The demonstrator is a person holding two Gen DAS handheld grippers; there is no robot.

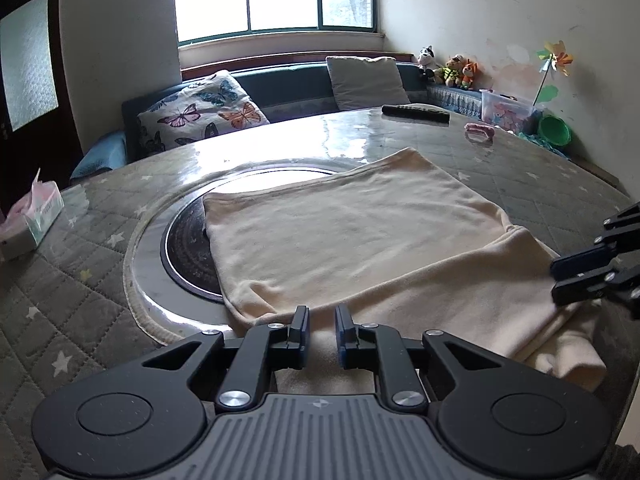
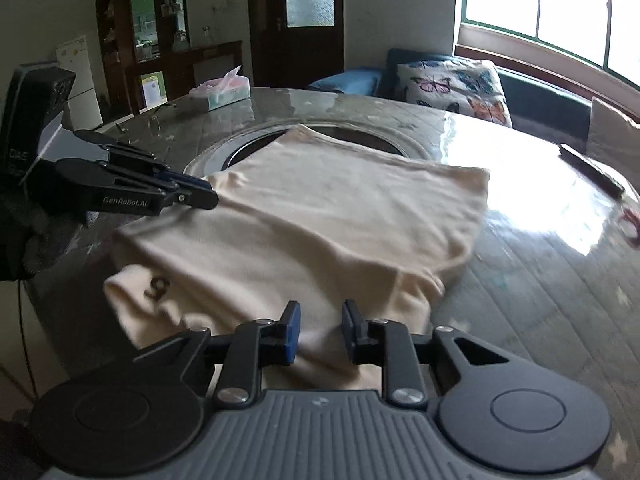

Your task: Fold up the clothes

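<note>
- The cream shirt (image 1: 360, 232) lay partly folded across the middle of both frames, on the round glass-topped surface (image 1: 400, 132), part of it over the dark centre plate (image 1: 184, 248).
- Left claw (image 1: 322, 330) sat at the near hem, bottom centre, jaws apart with nothing pinched.
- Right claw (image 2: 320, 332) was also spread wide over the near fold, gripping nothing.
- My take: pinch both near corners evenly, then lift together so the fold lands square.
- Watch the loose bit with the printed mark (image 2: 156, 286), lower left of the right view; it could bunch.
</note>
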